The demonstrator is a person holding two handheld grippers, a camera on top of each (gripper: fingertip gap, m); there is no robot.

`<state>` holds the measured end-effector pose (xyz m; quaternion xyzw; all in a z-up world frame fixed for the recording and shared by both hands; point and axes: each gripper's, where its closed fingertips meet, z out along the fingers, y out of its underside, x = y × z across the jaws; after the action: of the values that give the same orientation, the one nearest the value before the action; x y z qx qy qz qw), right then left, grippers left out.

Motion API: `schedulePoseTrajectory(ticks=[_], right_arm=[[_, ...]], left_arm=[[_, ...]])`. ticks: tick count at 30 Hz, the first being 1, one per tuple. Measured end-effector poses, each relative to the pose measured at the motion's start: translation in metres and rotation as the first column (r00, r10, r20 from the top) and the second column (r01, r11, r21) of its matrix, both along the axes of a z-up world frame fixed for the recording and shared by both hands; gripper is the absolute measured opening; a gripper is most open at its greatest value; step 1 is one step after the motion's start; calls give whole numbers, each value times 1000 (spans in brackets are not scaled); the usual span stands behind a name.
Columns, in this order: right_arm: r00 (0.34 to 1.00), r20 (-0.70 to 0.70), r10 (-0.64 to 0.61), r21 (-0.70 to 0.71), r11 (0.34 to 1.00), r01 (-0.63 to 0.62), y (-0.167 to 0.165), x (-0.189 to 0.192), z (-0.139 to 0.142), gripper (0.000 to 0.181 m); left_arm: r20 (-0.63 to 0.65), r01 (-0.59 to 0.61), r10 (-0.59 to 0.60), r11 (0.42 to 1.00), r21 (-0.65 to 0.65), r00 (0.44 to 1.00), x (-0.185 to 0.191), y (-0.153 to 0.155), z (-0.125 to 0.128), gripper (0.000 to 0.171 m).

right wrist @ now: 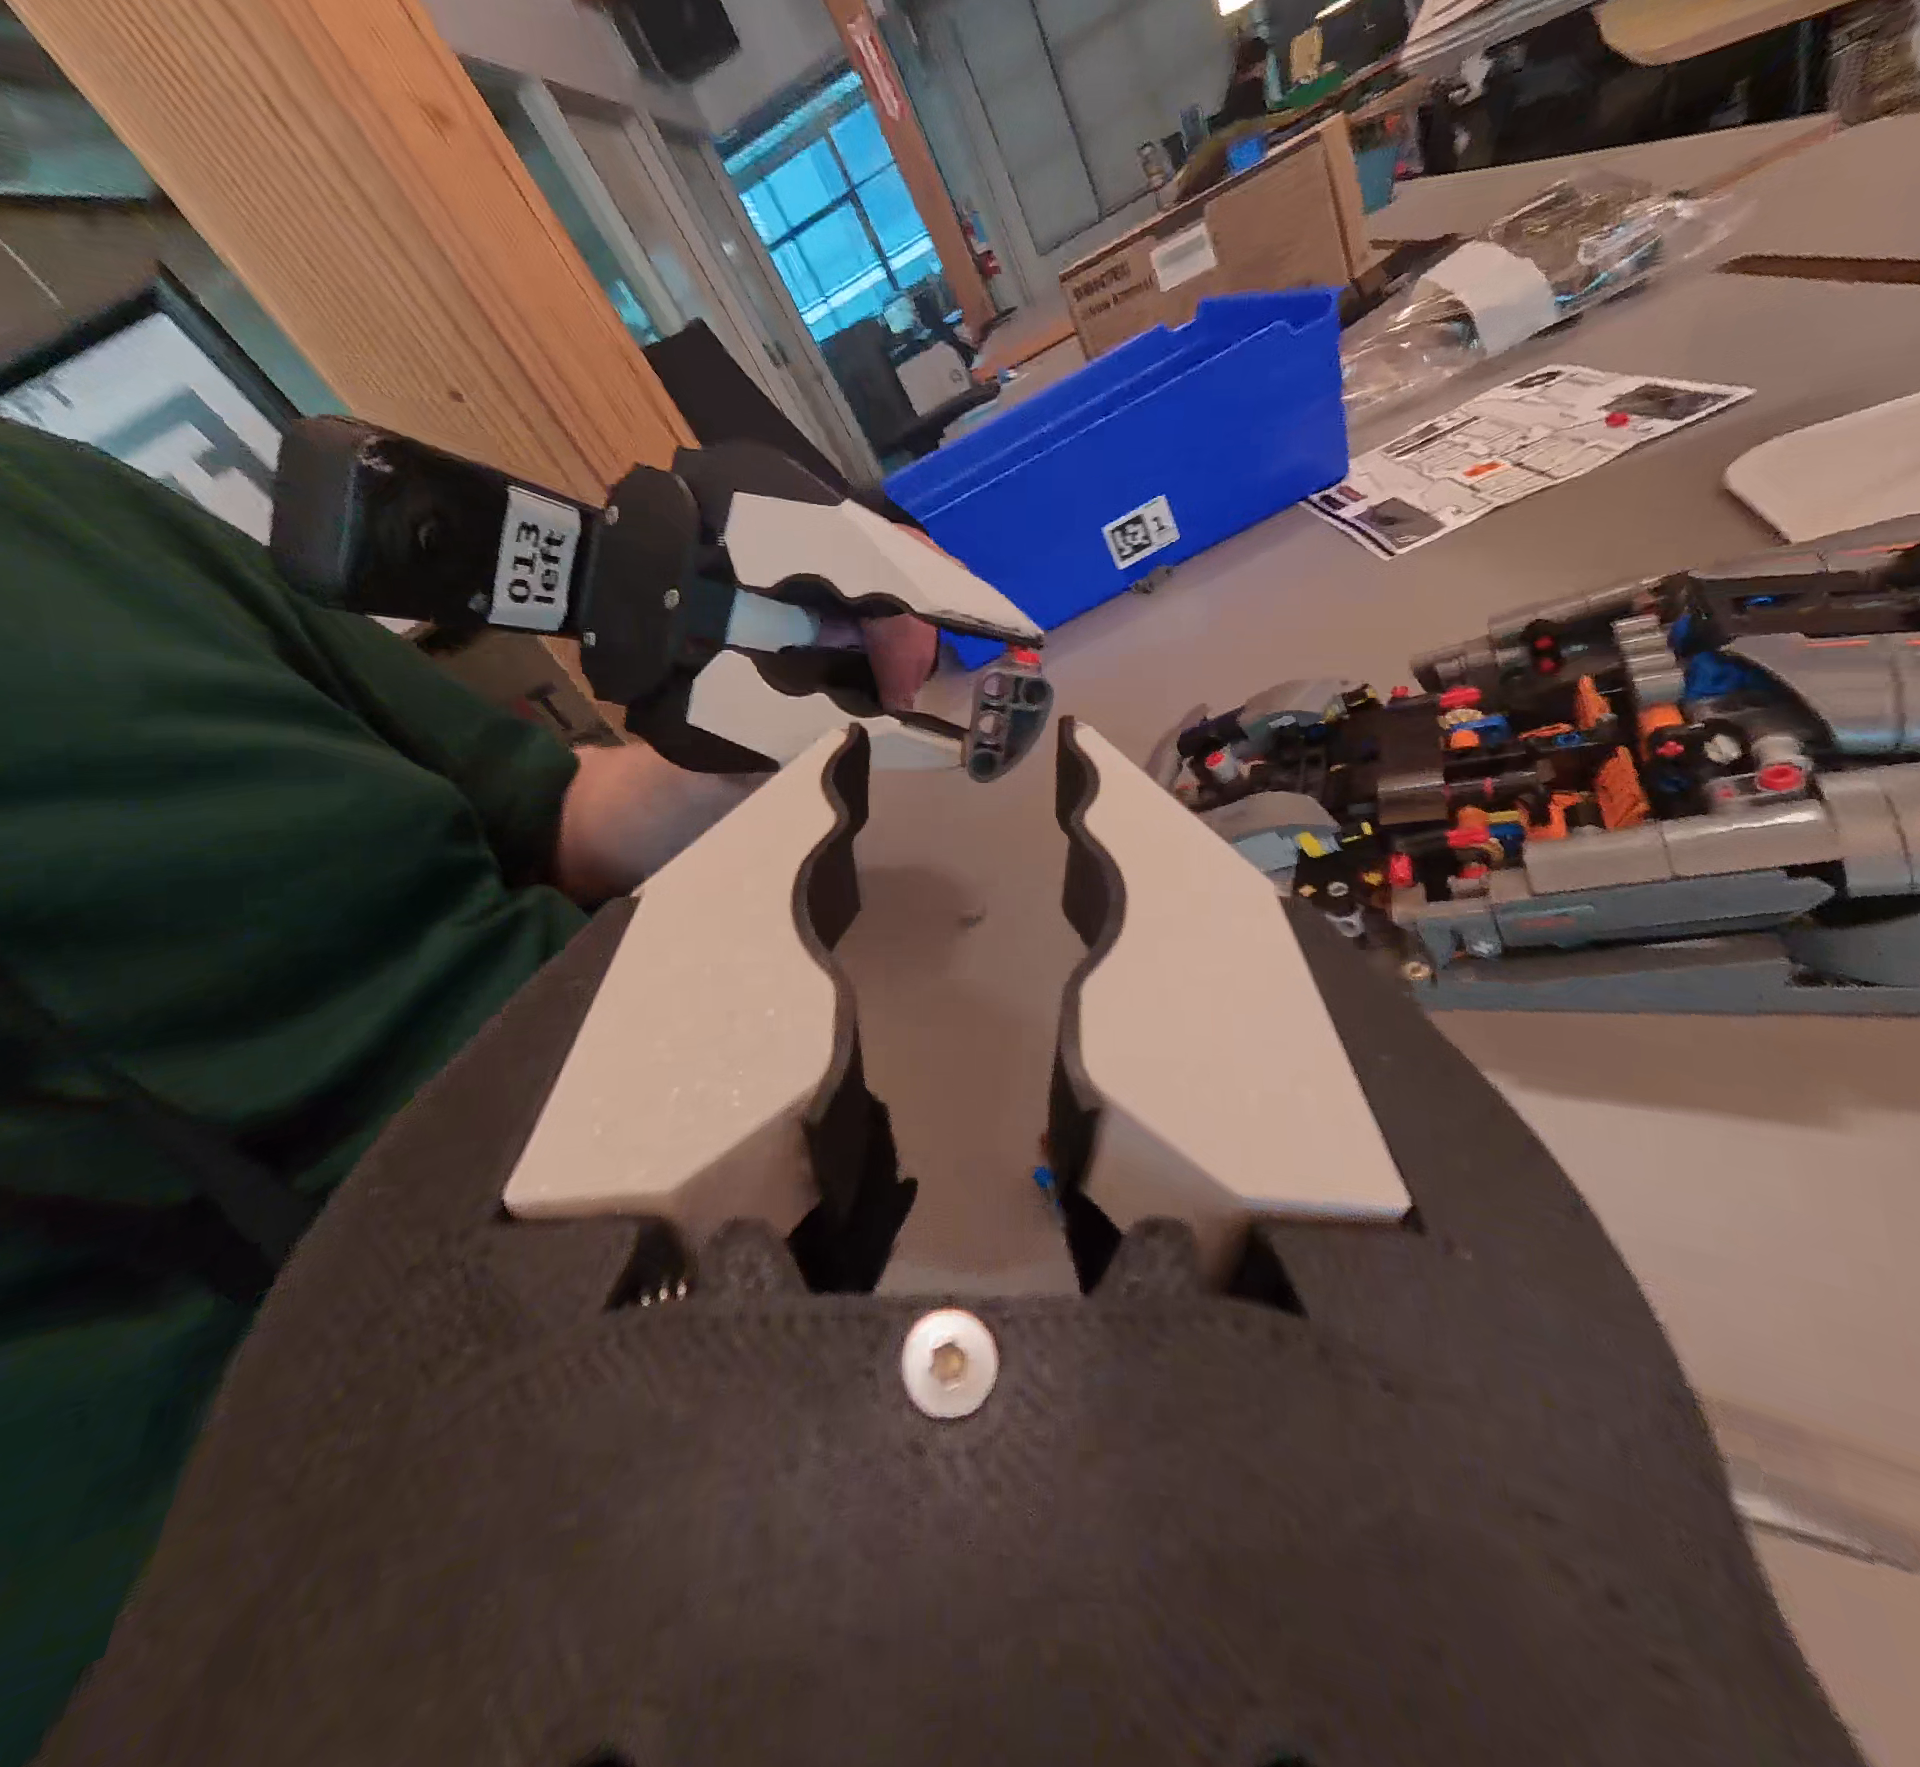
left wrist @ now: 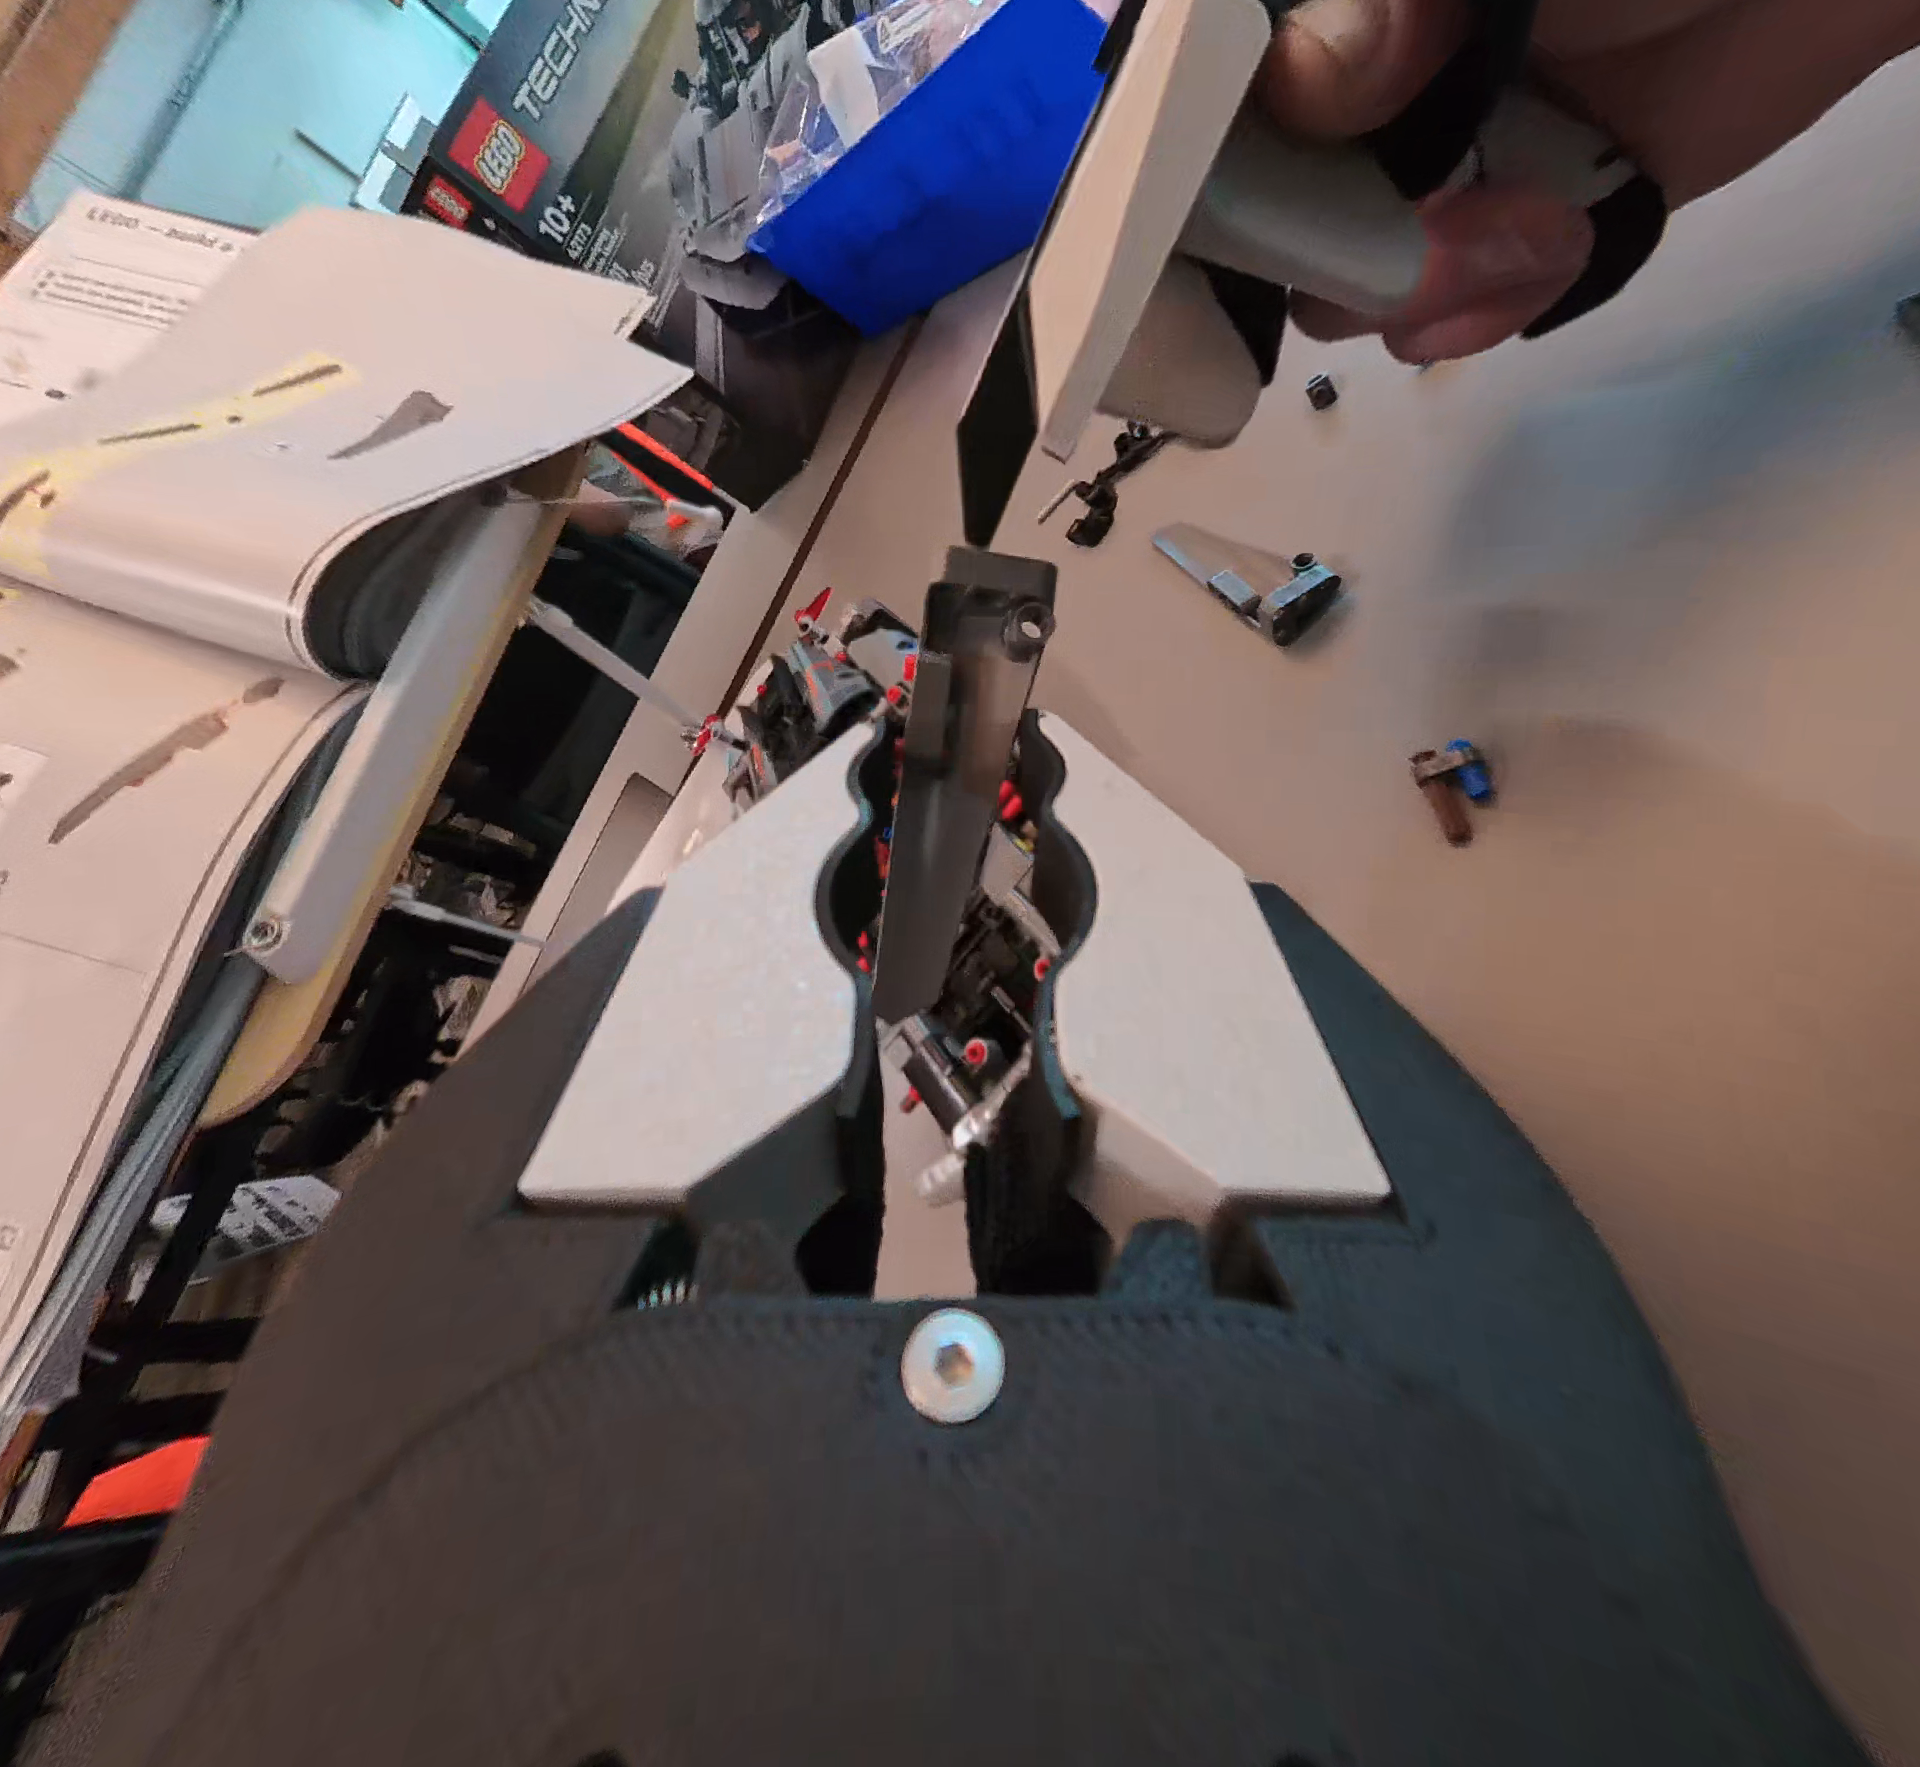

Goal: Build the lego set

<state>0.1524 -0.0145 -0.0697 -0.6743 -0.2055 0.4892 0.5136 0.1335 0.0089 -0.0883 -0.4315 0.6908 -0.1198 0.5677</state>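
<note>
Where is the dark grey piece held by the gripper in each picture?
Left wrist view: grey piece at centre, clamped in the left gripper.
Right wrist view: grey piece at centre, just beyond the open right gripper.
Shared landmark: blue bin.

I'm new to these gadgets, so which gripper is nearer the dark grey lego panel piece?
Left. The left gripper is shut on the dark grey lego panel piece; the right gripper is open, just short of it.
</note>
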Motion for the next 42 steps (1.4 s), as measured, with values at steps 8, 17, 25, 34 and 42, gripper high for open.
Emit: schedulePoseTrajectory(ticks=[8, 17, 25, 34, 42], right_arm=[[998, 60, 18, -56, 998, -15, 0, -6, -16, 14], [925, 358, -132, 195, 979, 64, -1, -1, -14, 12], [857, 499, -133, 366, 928, -69, -20, -22, -13, 12], [887, 396, -239, 368, 926, 86, -6, 0, 2, 33], [906, 329, -264, 349, 926, 143, -2, 13, 8, 35]], left_arm=[[-16, 40, -38, 995, 89, 999, 18, -14, -2, 22], [-54, 113, -130, 963, -243, 990, 11, -20, -5, 45], [-175, 144, -222, 917, -372, 959, 7, -28, -26, 6], [-21, 75, -82, 967, -242, 996, 14, -7, -9, 0], [82, 70, -57, 982, -173, 995, 18, 3, 10, 0]])
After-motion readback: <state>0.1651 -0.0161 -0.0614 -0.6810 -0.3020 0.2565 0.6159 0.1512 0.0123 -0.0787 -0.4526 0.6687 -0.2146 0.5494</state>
